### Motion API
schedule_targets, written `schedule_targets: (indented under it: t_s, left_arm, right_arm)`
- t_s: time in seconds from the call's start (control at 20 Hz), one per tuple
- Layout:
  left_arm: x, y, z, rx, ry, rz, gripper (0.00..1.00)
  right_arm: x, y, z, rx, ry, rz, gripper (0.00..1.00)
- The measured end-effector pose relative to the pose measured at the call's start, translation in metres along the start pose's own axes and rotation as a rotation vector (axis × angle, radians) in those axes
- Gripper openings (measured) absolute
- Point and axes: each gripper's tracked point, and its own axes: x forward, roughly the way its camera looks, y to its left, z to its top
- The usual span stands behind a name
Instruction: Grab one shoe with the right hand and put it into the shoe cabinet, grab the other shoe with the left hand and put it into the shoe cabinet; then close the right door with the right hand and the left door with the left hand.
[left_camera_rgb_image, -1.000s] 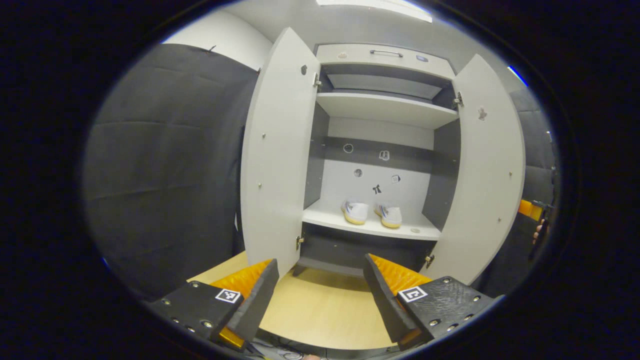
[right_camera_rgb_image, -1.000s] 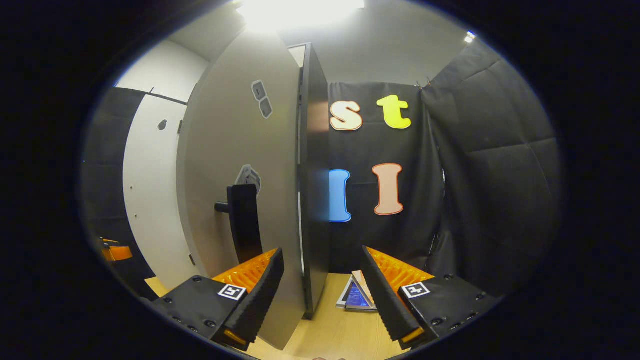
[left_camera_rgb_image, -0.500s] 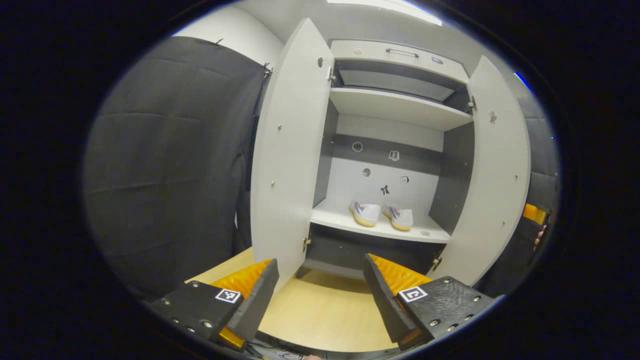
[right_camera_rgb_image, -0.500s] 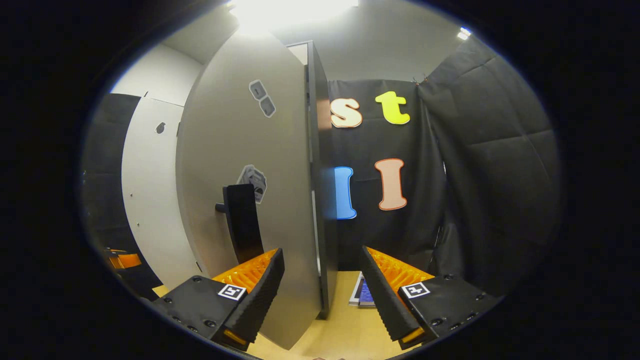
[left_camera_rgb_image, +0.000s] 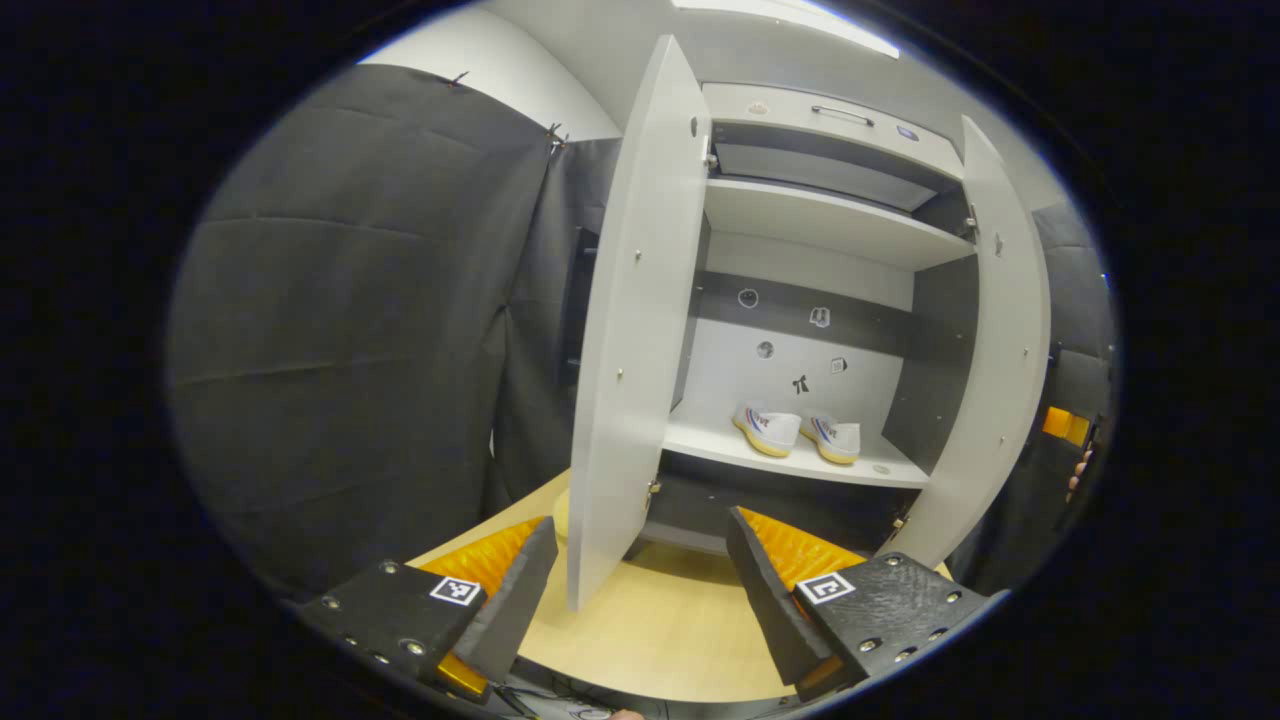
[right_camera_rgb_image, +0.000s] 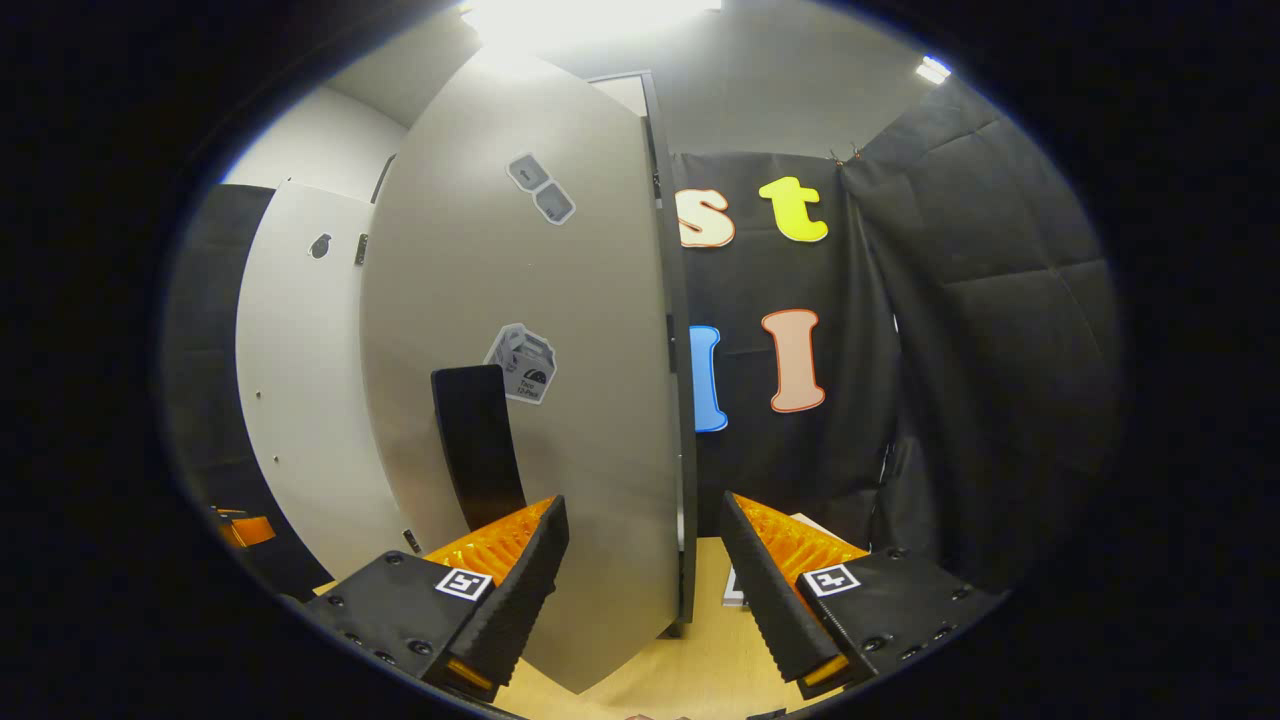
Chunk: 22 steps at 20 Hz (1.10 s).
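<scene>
Two shoes (left_camera_rgb_image: 797, 432) rest side by side on the lower shelf (left_camera_rgb_image: 790, 460) of the shoe cabinet (left_camera_rgb_image: 820, 200). The left door (left_camera_rgb_image: 635, 320) and right door (right_camera_rgb_image: 530, 380) stand ajar. Left gripper (left_camera_rgb_image: 640, 590) and right gripper (right_camera_rgb_image: 645, 580): fingers spread, holding nothing.

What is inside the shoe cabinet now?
Two white shoes stand side by side on the lower shelf of the shoe cabinet. The upper shelf's top is hidden from this low angle.
</scene>
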Motion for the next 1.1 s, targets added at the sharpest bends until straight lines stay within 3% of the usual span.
schedule_targets:
  t_s: [0.2, 0.25, 0.3, 0.4, 0.45, 0.55, 0.6, 0.85, 1.1]
  left_arm:
    - [-0.004, 0.011, 0.014, 0.076, -0.057, -0.009, 0.97]
    - [-0.006, 0.015, 0.015, 0.081, -0.062, -0.011, 0.98]
    - [-0.01, 0.022, 0.014, 0.084, -0.067, -0.006, 0.98]
    - [-0.013, 0.037, 0.016, 0.085, -0.076, 0.015, 0.98]
    - [-0.015, 0.047, 0.019, 0.091, -0.092, 0.032, 0.98]
    - [-0.017, 0.072, 0.026, 0.111, -0.115, 0.069, 0.97]
    - [-0.019, 0.084, 0.027, 0.114, -0.124, 0.083, 0.97]
    - [-0.015, 0.124, 0.039, 0.033, -0.163, 0.041, 0.98]
    - [0.006, 0.153, 0.057, 0.012, -0.18, 0.046, 0.98]
  right_arm:
    - [0.002, 0.032, 0.004, 0.032, 0.014, 0.012, 0.97]
    - [0.006, 0.04, 0.004, 0.035, 0.015, 0.027, 0.92]
    - [0.01, 0.05, 0.003, 0.037, 0.023, 0.04, 0.97]
    - [0.012, 0.061, 0.007, 0.05, 0.013, 0.049, 0.92]
    - [0.012, 0.064, 0.012, 0.051, -0.004, 0.047, 0.97]
    - [0.009, 0.068, 0.014, 0.041, -0.024, 0.043, 0.92]
    - [0.008, 0.068, 0.013, 0.036, -0.029, 0.04, 0.97]
    - [0.0, 0.065, 0.005, 0.019, -0.022, 0.01, 0.97]
    - [-0.005, 0.061, 0.008, -0.022, -0.035, -0.019, 0.97]
